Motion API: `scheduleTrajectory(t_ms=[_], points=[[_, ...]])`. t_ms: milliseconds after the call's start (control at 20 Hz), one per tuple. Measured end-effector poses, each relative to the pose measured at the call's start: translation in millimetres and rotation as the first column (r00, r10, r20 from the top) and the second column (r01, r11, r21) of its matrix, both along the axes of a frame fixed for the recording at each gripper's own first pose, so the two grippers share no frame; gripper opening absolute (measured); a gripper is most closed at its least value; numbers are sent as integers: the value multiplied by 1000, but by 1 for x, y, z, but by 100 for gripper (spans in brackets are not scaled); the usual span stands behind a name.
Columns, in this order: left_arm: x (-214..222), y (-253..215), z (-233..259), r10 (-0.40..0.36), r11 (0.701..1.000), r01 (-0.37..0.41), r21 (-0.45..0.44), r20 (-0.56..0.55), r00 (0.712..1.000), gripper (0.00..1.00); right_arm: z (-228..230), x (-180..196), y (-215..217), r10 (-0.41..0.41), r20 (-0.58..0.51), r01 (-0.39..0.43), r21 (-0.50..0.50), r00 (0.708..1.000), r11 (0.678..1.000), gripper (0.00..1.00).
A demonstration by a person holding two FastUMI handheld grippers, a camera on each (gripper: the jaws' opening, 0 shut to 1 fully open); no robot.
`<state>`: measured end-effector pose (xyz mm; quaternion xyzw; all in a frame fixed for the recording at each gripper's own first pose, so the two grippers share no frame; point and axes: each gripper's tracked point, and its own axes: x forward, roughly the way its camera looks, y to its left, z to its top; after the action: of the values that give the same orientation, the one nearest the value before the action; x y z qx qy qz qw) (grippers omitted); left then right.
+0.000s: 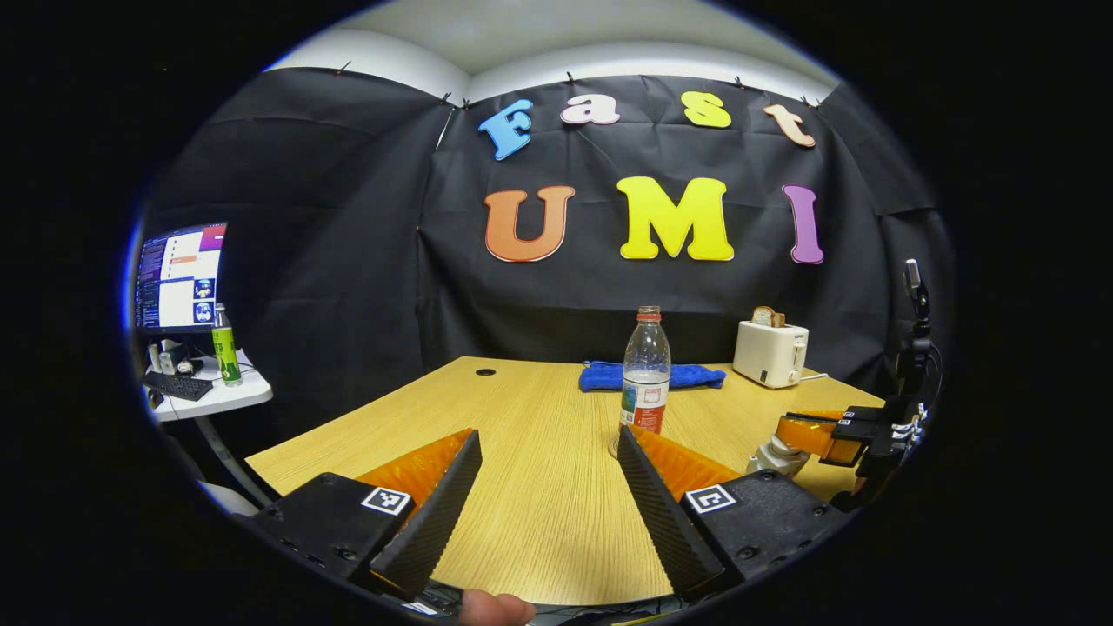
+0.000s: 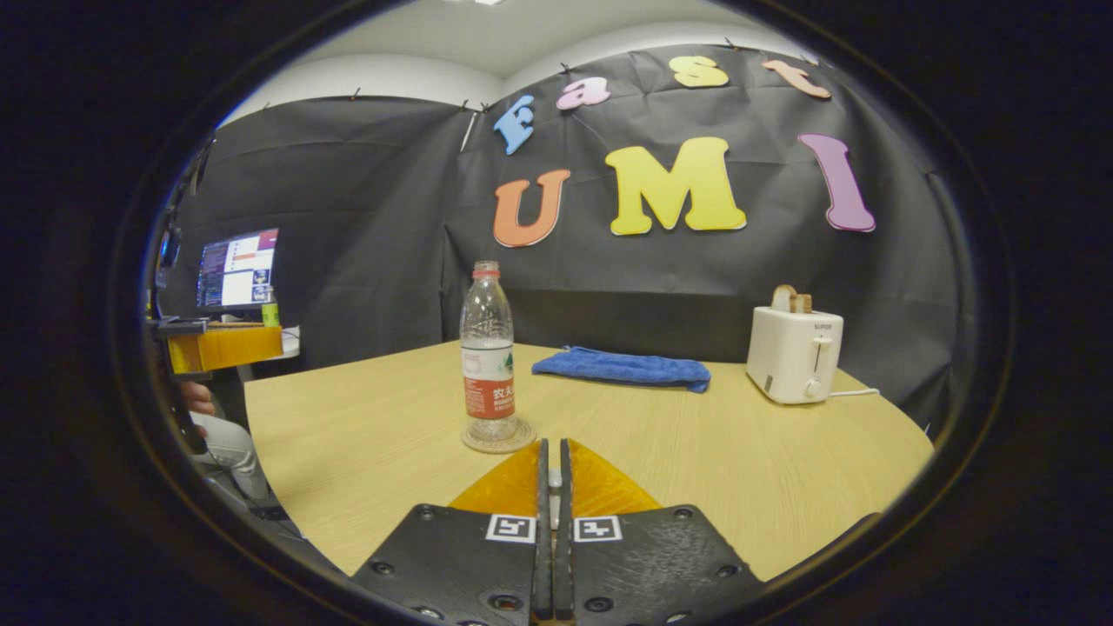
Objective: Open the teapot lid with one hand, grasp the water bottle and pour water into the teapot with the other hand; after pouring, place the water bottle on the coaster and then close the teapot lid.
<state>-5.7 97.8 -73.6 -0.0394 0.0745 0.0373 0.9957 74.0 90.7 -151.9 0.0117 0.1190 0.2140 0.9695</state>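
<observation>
Already the water bottle [image 1: 645, 372] stands upright on the wooden table [image 1: 522, 487] in the left gripper view, just beyond the left gripper [image 1: 549, 474], whose fingers are spread wide and hold nothing. A blue cloth [image 1: 652, 376] lies behind the bottle and a white toaster [image 1: 770, 352] stands to its right, near the back wall. At the right edge, the right gripper [image 1: 813, 435] reaches over a pale rounded object that appears to be the teapot [image 1: 776, 454]; most of it is hidden, so whether the lid is on or off cannot be told. A fingertip [image 1: 496, 609] shows at the bottom edge.

From the right gripper view, the bottle [image 2: 488, 352] sits on a round coaster [image 2: 499, 440] straight ahead, its cap on and water roughly halfway up. The right gripper [image 2: 553, 487] has its fingers pressed almost together, with only a sliver of something pale visible in the gap; what they pinch, if anything, is unclear. The left gripper [image 2: 224, 346] hangs at the far left, well apart from the bottle.

The risks look modest but real: if a lid is pinched by so narrow a bite, it could slip and drop off centre on the teapot, and a wide-open left gripper drawn carelessly past could clip the tall bottle and tip it off its coaster.
</observation>
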Motion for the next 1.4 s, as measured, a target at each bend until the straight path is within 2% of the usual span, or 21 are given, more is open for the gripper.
scheduleTrajectory(t_ms=[500, 550, 600, 700, 750, 800, 850, 950, 1050, 1250, 1400], points=[[-2, -5, 6, 0, 1000, 0, 8, 2, 1000, 98, -9, 1, -2, -21, -3, 21, -15, 1000, 1000, 1], [-3, -4, 6, 4, 1000, -4, 13, 1, 1000, 99, -8, 1, -3, -24, -1, 24, -27, 1000, 999, 2], [-4, -5, 6, 4, 1000, -4, 15, -1, 1000, 98, -8, 0, -2, -22, 4, 22, -30, 1000, 999, 7], [-6, -9, 8, 0, 1000, 0, 17, -2, 1000, 99, 1, -3, -3, -31, 27, 31, -22, 999, 999, 10], [-7, -10, 11, 0, 1000, 0, 21, 1, 1000, 98, 7, -2, -6, -42, 39, 42, -17, 998, 999, 18], [-7, -12, 14, 0, 1000, 0, 24, 9, 1000, 98, 14, -4, -8, -50, 47, 51, -6, 998, 999, 41], [-7, -14, 18, -3, 1000, 2, 25, 20, 1000, 98, 22, -5, -11, -62, 60, 62, 7, 996, 998, 51], [-6, -19, 26, 8, 999, -9, 31, 41, 999, 99, 43, -8, -22, -99, 105, 97, 25, 990, 995, 82], [-3, -29, 34, 5, 1000, -7, 29, 60, 998, 98, 64, -15, -40, -161, 154, 157, 39, 975, 987, 96], [7, -66, 61, -33, 999, 33, 1, 129, 991, 98, 104, -27, -98, -349, 200, 345, 56, 916, 937, 95], [14, -97, 73, -73, 997, 76, -12, 158, 985, 99, 128, -45, -125, -425, 224, 428, 38, 877, 903, 96]])
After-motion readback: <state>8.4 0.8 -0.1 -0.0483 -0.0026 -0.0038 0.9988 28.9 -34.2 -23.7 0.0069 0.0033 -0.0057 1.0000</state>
